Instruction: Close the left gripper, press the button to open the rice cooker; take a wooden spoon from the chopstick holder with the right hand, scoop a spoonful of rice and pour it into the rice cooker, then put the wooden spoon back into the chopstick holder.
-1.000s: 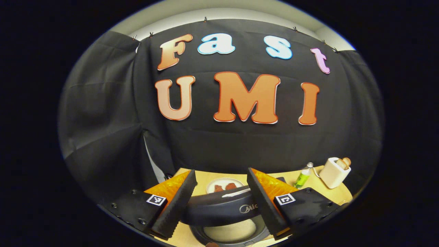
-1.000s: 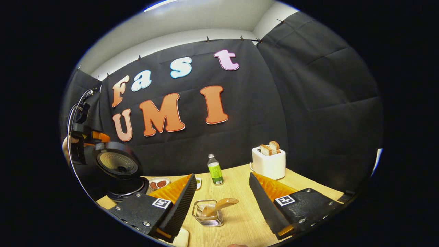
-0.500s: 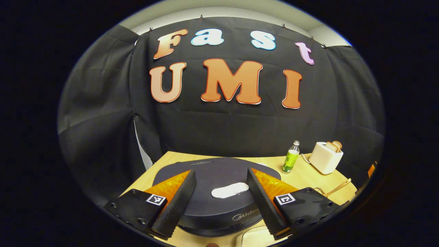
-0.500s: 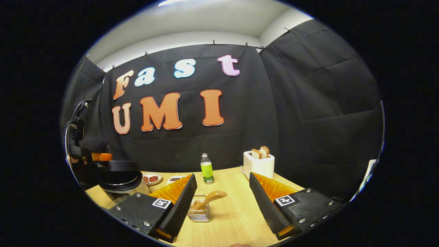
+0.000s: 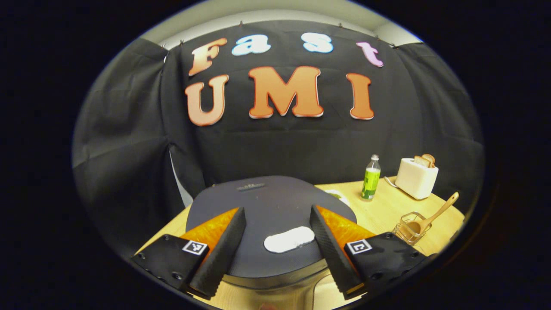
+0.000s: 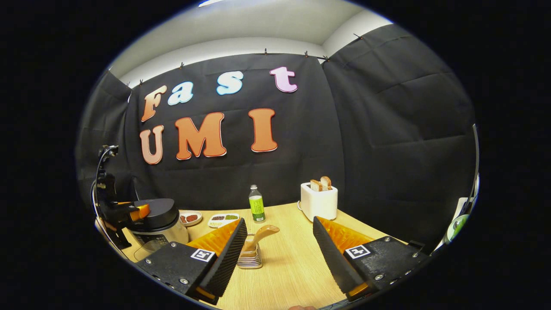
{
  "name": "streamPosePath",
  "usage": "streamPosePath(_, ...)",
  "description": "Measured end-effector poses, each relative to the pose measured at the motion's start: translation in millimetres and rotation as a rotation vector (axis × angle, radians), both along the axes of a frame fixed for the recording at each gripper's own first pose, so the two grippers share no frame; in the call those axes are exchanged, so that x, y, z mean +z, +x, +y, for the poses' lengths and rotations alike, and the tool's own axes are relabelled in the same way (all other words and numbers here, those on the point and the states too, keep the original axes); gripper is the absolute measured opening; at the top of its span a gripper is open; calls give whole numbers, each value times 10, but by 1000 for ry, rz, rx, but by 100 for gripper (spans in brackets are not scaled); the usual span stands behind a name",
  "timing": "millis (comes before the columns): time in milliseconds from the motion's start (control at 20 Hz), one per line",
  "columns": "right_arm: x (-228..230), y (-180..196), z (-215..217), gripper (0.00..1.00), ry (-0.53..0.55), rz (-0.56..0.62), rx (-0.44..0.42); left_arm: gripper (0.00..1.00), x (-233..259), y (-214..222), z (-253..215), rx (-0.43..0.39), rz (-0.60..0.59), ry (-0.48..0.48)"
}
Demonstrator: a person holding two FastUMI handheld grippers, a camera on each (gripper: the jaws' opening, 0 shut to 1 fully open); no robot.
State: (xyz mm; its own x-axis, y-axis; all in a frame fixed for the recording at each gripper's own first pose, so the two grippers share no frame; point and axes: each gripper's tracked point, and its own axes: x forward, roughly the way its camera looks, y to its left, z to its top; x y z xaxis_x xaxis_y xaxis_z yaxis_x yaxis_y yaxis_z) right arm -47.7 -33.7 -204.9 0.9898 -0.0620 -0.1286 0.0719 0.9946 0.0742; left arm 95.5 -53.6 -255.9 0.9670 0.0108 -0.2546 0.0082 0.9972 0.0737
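The rice cooker [image 5: 267, 224] is sitting with its dark lid down at the left end of the wooden table [image 5: 387, 211], and in the left gripper view that lid is lying directly beyond the left gripper [image 5: 277, 249], whose fingers are standing wide apart, flanking the pale oval button [image 5: 289, 240] on the lid without touching it. The right gripper view is showing the cooker [image 6: 157, 219] from the side instead, with its silver body under the lid and the left gripper [image 6: 129, 213] hovering at its front edge, held up against the black cloth. To the right of the cooker, the wire chopstick holder [image 5: 411, 227] is standing on the table with the wooden spoon [image 5: 432, 214] leaning in it, bowl down and handle slanting up and away. In the right gripper view the holder [image 6: 250, 257] and spoon [image 6: 259, 236] are lying just beyond the right gripper [image 6: 280, 254], close by its left finger; its fingers are likewise spread and gripping nothing. Behind the cooker, this view is showing a small round dish [image 6: 190, 218] of reddish pieces and a divided tray [image 6: 224, 219] of dark and green fillings. Farther right of the cooker, a green-labelled bottle [image 6: 256, 208] is standing upright, and beyond it a white toaster [image 6: 318, 202] is holding two slices of bread [image 6: 321, 184] in its slots.
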Motion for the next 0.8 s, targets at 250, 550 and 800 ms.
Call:
streamPosePath(250, -62, 19, -23, 94, -4, 10, -4, 100, -70, -35, -8, 12, -19, -5)
streamPosePath(550, -75, 98, -101, 95, -31, 38, -2, 98, 57, -111, 20, -8, 25, 5)
streamPosePath(800, 244, 304, -108, 95, -22, 25, 20, 96, 705, -263, 158, -16, 1, -15)
